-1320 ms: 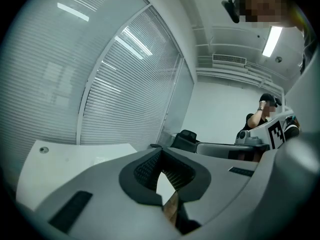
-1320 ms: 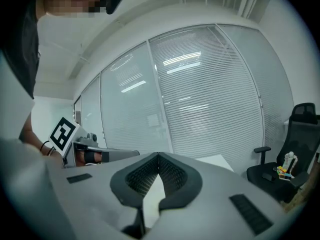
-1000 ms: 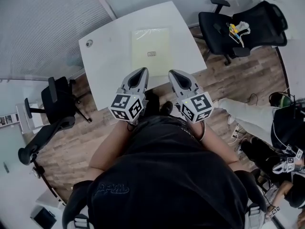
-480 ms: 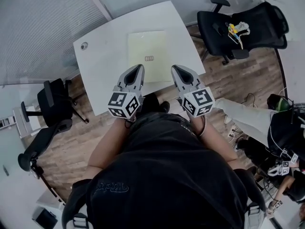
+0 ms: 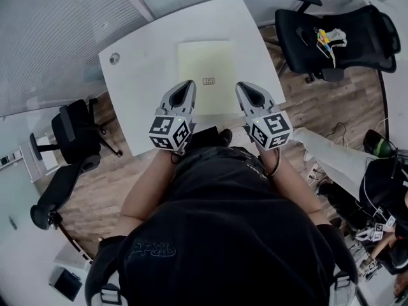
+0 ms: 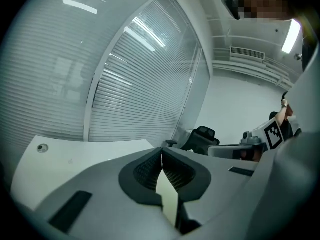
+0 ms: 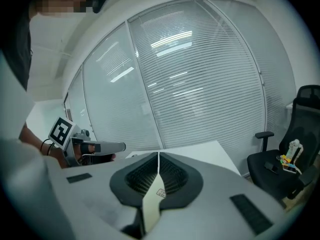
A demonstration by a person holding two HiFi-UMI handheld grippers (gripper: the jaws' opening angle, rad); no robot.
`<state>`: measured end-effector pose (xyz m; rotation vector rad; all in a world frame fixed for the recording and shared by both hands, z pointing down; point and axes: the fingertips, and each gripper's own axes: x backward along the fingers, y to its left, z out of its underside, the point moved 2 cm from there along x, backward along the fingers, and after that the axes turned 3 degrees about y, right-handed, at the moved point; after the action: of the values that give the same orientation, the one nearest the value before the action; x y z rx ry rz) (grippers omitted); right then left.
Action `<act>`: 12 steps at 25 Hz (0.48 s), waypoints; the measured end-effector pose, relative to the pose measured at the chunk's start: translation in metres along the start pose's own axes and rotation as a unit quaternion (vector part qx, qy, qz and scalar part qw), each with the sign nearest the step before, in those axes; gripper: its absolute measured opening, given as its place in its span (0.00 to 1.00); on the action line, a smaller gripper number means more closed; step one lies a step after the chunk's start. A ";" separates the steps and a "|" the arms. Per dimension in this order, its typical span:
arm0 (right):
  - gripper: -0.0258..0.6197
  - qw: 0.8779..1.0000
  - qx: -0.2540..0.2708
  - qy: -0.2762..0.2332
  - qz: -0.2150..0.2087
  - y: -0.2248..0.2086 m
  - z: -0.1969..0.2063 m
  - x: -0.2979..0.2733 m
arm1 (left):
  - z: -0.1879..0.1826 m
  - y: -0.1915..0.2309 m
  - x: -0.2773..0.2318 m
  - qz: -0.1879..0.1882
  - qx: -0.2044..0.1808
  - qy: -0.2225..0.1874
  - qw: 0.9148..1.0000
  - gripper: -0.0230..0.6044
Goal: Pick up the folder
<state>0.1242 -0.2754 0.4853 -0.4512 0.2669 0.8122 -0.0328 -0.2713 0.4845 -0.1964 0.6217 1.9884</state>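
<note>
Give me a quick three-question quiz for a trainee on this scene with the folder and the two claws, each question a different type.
1. True or false: the left claw and the right claw both stand wide open.
2. Where does the folder lie? A: on the white table. B: on a chair seat. C: on the wooden floor.
3. Fill in: the black chair with small items on it stands on the side of the ____ claw.

Key: 1 false, both are shut with nothing held. 2 A. 3 right.
</note>
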 end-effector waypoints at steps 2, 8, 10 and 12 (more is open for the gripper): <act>0.08 1.000 -0.008 0.007 0.000 -0.005 0.005 -0.012 | 0.003 0.013 -0.006 -0.004 0.007 0.008 1.000 0.06; 0.08 0.999 -0.020 0.044 -0.006 -0.016 0.030 -0.040 | 0.026 0.043 -0.022 -0.013 0.017 0.056 0.998 0.06; 0.08 0.998 -0.018 0.057 -0.006 -0.020 0.039 -0.048 | 0.033 0.052 -0.026 -0.015 0.026 0.068 0.997 0.06; 0.09 0.998 -0.017 0.068 -0.004 -0.025 0.047 -0.054 | 0.039 0.058 -0.030 -0.018 0.024 0.079 0.996 0.06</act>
<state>0.1094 -0.3017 0.5553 -0.5406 0.3783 0.7807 -0.0631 -0.2962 0.5497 -0.3354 0.7614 1.9342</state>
